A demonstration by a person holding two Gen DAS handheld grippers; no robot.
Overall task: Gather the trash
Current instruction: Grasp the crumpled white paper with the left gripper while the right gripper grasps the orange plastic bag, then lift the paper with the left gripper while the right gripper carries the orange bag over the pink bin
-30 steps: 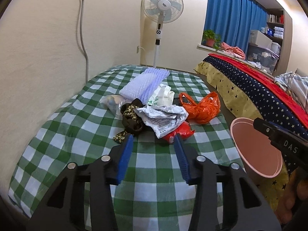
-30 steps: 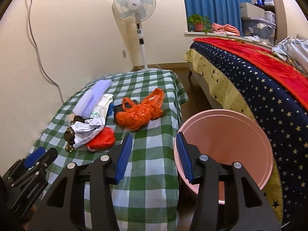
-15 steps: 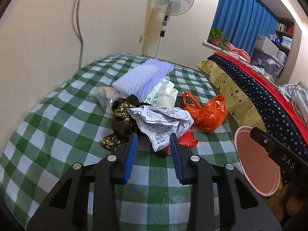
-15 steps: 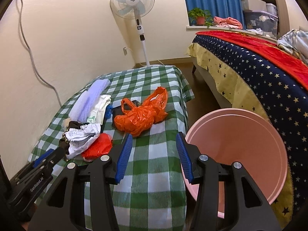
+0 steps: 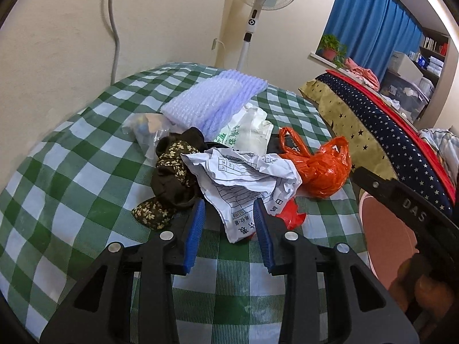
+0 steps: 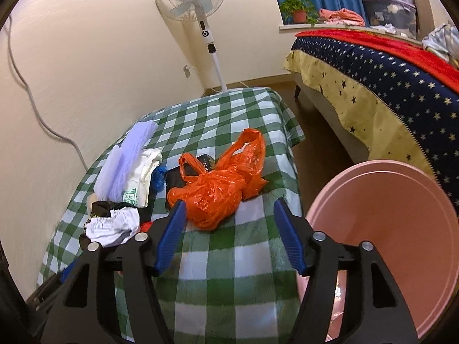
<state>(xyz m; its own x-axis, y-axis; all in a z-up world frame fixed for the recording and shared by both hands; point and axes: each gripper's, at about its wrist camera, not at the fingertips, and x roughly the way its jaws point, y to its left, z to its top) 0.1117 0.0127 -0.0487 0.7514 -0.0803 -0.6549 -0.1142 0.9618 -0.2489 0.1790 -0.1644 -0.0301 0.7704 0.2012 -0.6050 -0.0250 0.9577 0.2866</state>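
Reaching for the trash on the checked bench (image 5: 86, 177), both tools were nearing a first pick. Left tool (image 5: 228, 228), part open, straddled the paper (image 5: 243, 177) edge, unclamped. Right tool (image 6: 228, 229) was opening, empty, before the orange bag (image 6: 218, 189). Next, I judge: clamp, carry to the pink bucket (image 6: 401, 229) just beside the bench.

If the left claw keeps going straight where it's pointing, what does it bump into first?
Probably the crumpled white paper: the left claw points at its near edge, open and not touching it. The red bag scrap lies close beside.
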